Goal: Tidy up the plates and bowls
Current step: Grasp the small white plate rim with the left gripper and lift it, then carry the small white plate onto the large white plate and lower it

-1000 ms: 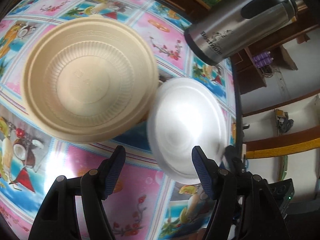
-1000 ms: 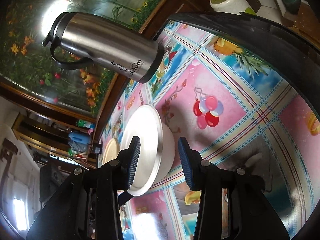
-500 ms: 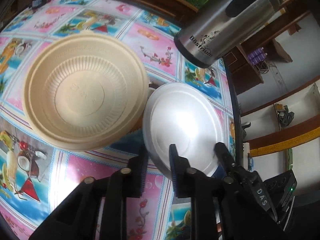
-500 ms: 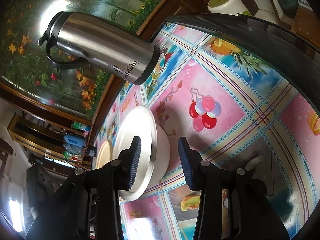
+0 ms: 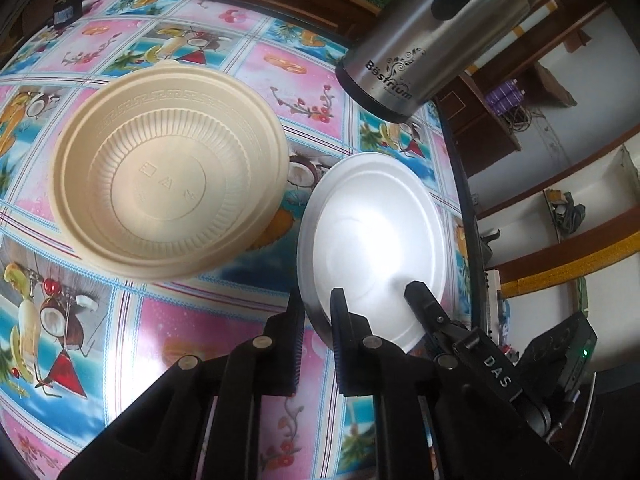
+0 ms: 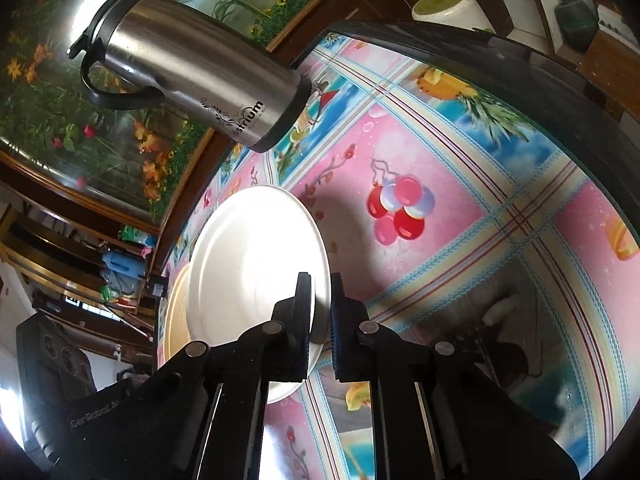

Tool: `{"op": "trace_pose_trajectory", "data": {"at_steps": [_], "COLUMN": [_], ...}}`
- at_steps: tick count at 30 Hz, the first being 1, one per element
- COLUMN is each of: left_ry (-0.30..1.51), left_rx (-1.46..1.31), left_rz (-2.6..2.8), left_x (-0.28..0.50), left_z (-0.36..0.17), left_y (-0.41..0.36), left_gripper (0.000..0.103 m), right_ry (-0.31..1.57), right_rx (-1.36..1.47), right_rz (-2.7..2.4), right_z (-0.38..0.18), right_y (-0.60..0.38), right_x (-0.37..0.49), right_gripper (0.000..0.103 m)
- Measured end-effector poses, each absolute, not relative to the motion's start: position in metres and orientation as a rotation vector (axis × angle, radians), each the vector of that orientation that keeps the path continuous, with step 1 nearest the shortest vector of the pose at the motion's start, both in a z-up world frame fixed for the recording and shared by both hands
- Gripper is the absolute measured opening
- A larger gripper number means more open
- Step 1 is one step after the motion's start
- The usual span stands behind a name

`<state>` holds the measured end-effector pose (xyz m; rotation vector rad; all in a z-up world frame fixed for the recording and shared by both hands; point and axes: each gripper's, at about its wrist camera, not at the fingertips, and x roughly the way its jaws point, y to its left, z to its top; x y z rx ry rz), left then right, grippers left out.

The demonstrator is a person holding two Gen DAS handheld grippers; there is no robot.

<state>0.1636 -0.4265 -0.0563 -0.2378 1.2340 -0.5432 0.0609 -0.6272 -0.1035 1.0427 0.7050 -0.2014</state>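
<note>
Left gripper: the black two-finger left gripper (image 5: 318, 322) has its jaws drawn narrow, pinched on the near rim of the round white plate (image 5: 374, 236); one finger sits under the rim, the other on top of it.

Right gripper: the black two-finger right gripper (image 6: 322, 316) is likewise pinched on the white plate (image 6: 248, 264), its jaws narrow with the rim between them; in the left wrist view it (image 5: 416, 294) reaches in from the right, its tip on the plate's near right edge.

White plate: it has a shiny metallic underside at the rim and is held by both grippers at its near edge, tilted in both views. It lies to the right of the bowl, the two rims near each other but apart in the left wrist view. Whether its far edge touches the cloth cannot be told.

Bowl: the round cream plastic bowl with a ribbed inside and a key-pattern band (image 5: 168, 172) stands upright on the table, open side up. In the right wrist view only a cream sliver (image 6: 176, 312) shows behind the plate.

Table: the table under a glossy pink and blue cloth printed with fruit, drinks and balloons (image 6: 460, 216) carries the bowl.

Jug: the brushed steel vacuum jug with black base, lid and handle (image 5: 436, 36) stands on the cloth beyond the plate, near the table's far edge.
</note>
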Motion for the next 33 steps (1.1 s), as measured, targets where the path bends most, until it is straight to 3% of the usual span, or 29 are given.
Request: {"op": "trace_pose_trajectory", "data": {"at_steps": [19, 24, 26, 27, 28, 33], "left_ry": [1.277, 1.306, 1.317, 1.323, 1.324, 1.274], "left_rx": [-0.324, -0.336, -0.349, -0.337, -0.328, -0.336], "left_rz": [-0.587, -0.6, -0.609, -0.61, -0.604, -0.562], "left_x": [0.131, 0.122, 0.119, 0.117, 0.114, 0.11], "left_z": [-0.054, -0.057, -0.059, -0.06, -0.061, -0.056], "left_y": [-0.349, -0.322, -0.314, -0.312, -0.309, -0.286], "left_gripper": [0.012, 0.017, 0.025, 0.034, 0.036, 0.029], "right_ry": [0.722, 0.726, 0.736, 0.743, 0.747, 0.754], "right_rx": [1.064, 1.058, 1.049, 1.045, 1.043, 1.04], "right_rz": [-0.185, -0.137, -0.112, -0.101, -0.094, -0.079], "right_z": [-0.098, -0.094, -0.093, -0.094, -0.095, -0.098], "right_y": [-0.577, -0.551, -0.538, -0.53, -0.525, -0.506], "right_x": [-0.007, -0.015, -0.015, -0.014, -0.014, -0.017], "right_gripper": [0.007, 0.007, 0.007, 0.007, 0.007, 0.007]}}
